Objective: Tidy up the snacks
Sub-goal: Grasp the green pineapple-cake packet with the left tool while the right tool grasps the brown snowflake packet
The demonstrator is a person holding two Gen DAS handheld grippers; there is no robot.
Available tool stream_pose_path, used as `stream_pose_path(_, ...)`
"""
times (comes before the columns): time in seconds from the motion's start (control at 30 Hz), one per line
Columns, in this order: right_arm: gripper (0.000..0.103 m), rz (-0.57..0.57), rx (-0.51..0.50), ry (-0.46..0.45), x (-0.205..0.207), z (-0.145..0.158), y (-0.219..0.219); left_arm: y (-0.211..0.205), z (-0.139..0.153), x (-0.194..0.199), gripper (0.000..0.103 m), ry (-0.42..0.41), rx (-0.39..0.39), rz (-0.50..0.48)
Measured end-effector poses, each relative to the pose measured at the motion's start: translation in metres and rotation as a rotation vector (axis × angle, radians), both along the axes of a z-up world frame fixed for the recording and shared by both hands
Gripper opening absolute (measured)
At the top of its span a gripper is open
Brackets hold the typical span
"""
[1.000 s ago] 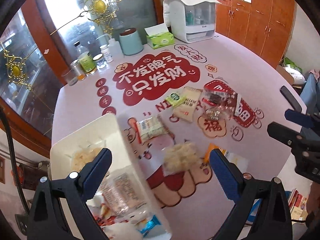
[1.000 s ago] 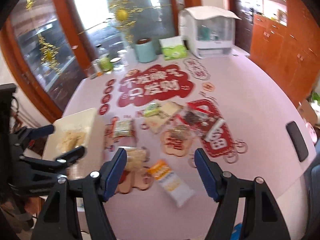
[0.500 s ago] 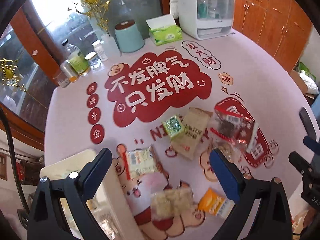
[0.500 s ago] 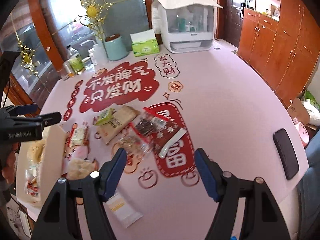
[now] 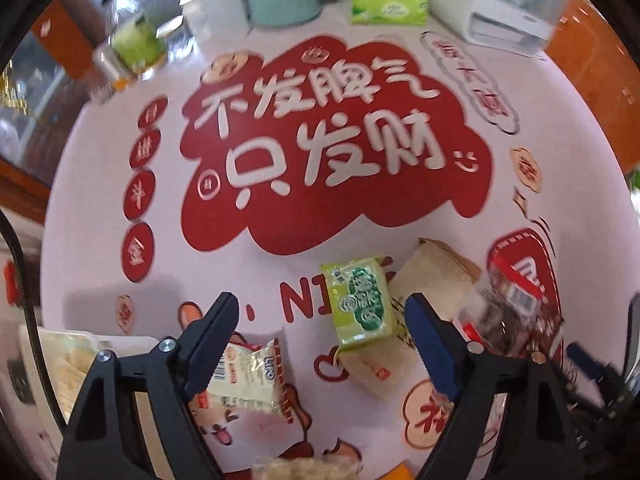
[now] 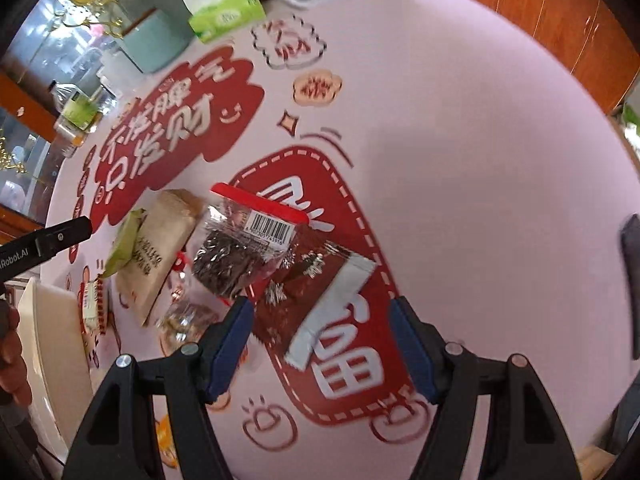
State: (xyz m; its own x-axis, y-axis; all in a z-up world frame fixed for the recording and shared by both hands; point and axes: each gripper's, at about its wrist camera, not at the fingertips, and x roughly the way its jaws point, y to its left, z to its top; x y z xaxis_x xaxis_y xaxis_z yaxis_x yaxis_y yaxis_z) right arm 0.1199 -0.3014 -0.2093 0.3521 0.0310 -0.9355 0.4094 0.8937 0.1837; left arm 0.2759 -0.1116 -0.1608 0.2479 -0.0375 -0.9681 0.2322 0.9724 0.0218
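Left wrist view showed my left gripper [image 5: 320,312] released over the green snack packet [image 5: 360,304] — right gripper [image 6: 322,320] gaped too, above the clear red-topped bag [image 6: 256,248].

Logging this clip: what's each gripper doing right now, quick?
Left gripper: open, holding nothing, above the green snack packet.
Right gripper: open, holding nothing.
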Motion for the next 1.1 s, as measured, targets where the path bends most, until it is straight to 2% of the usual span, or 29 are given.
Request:
stream_pose_path(0.1,0.063,0.020,0.010,0.026,0.008,-0.014,0.006,0.002,-0.013,0.010,0.080,0.031,-0.010,0.035)
stream_pose_path(0.23,0.059,0.084,-0.067,0.022,0.013,-0.016,0.021,-0.003,-0.028,0.016,0.080,0.063,-0.005,0.034)
stream_pose_path(0.37,0.044,0.132,-0.129,-0.001,0.012,-0.015,0.026,-0.009,-0.043,0.020,0.075,0.100,-0.002,0.026)
stream_pose_path(0.5,0.032,0.155,-0.121,-0.037,0.005,-0.015,0.018,-0.010,-0.051,0.020,0.061,0.124,-0.041,0.018)
stream_pose_path(0.63,0.030,0.170,-0.103,-0.052,-0.004,-0.015,0.011,-0.009,-0.051,0.019,0.037,0.138,-0.104,0.010)
stream_pose_path(0.9,0.027,0.161,-0.084,-0.054,-0.008,-0.014,0.005,-0.006,-0.046,-0.001,0.036,0.078,-0.080,-0.004)
stream_pose_path(1.1,0.024,0.177,-0.097,-0.055,-0.007,-0.011,0.011,0.013,-0.023,-0.028,0.035,0.025,-0.076,0.010)
